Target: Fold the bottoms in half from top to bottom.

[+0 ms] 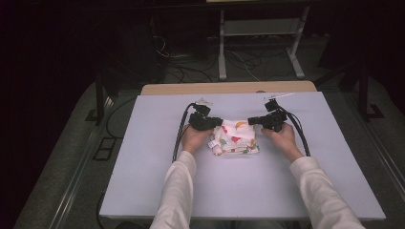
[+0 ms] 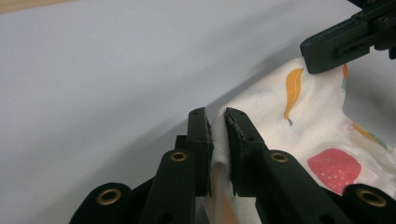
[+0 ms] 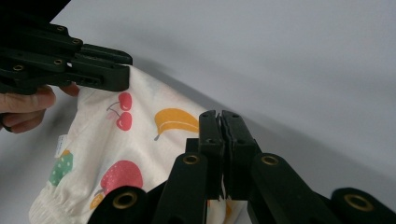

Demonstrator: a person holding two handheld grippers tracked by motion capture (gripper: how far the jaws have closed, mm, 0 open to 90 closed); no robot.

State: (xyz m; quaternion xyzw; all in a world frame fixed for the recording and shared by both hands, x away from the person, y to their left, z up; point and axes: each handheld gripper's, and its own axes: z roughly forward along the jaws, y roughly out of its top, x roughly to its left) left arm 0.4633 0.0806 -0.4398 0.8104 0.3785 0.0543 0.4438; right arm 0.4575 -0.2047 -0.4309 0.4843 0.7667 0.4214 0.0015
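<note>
A small white cloth (image 1: 235, 137) printed with fruit lies folded near the middle of the table. My left gripper (image 1: 218, 122) is shut on its far left corner; in the left gripper view the cloth (image 2: 299, 126) is pinched between the jaws of that gripper (image 2: 218, 122). My right gripper (image 1: 253, 120) is shut on the far right corner, and in the right gripper view the cloth (image 3: 126, 158) runs into its closed jaws (image 3: 220, 122). Each gripper view also shows the other gripper (image 2: 345, 42) (image 3: 70, 60) clamped on the opposite corner. The far edge is lifted off the table.
The pale lilac table top (image 1: 239, 191) lies around the cloth, with a wooden strip (image 1: 229, 88) along its far edge. Beyond it stands a white metal frame (image 1: 260, 43) with cables on the floor. Cables trail from both grippers beside the person's hands.
</note>
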